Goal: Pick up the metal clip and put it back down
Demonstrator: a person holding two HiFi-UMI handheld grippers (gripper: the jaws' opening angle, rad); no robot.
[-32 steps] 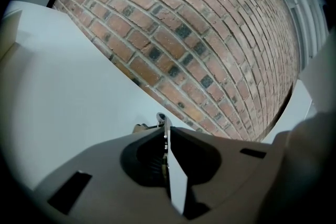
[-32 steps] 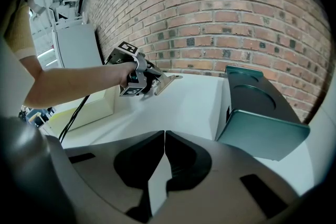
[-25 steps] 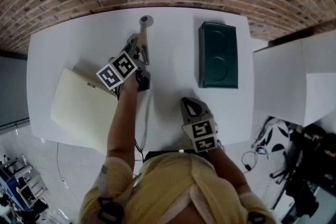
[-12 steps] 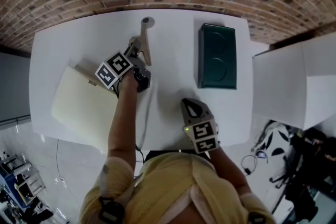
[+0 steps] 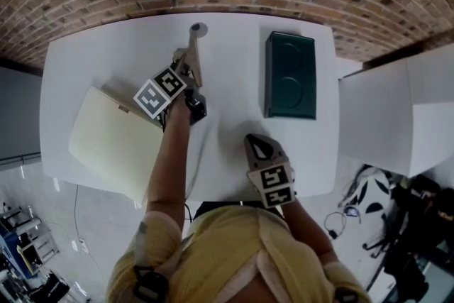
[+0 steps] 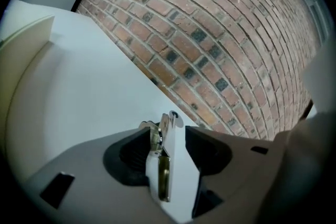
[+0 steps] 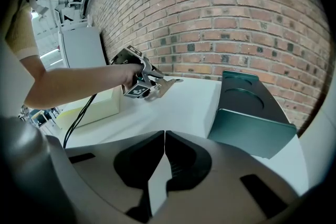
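Note:
The metal clip [image 5: 194, 52] lies on the white table [image 5: 234, 46] at the back centre, its round end toward the brick wall. My left gripper [image 5: 184, 66] sits over its near end. In the left gripper view the clip [image 6: 165, 165] stands between the jaws as they open; a gap shows on its right side and the pads no longer press on it. My right gripper [image 5: 257, 145] rests near the table's front edge, shut and empty [image 7: 164, 136]. From the right gripper view the left gripper [image 7: 149, 86] and the clip [image 7: 167, 83] show far off.
A dark green box [image 5: 291, 74] lies right of the clip. A cream box [image 5: 113, 142] sits at the table's front left. A black cable [image 5: 193, 167] runs from the left gripper over the front edge. A white cabinet [image 5: 397, 110] stands to the right.
The left gripper's jaws have opened and let go of the clip, which now rests on the table. The left hand shifted slightly. The right gripper has stayed put.

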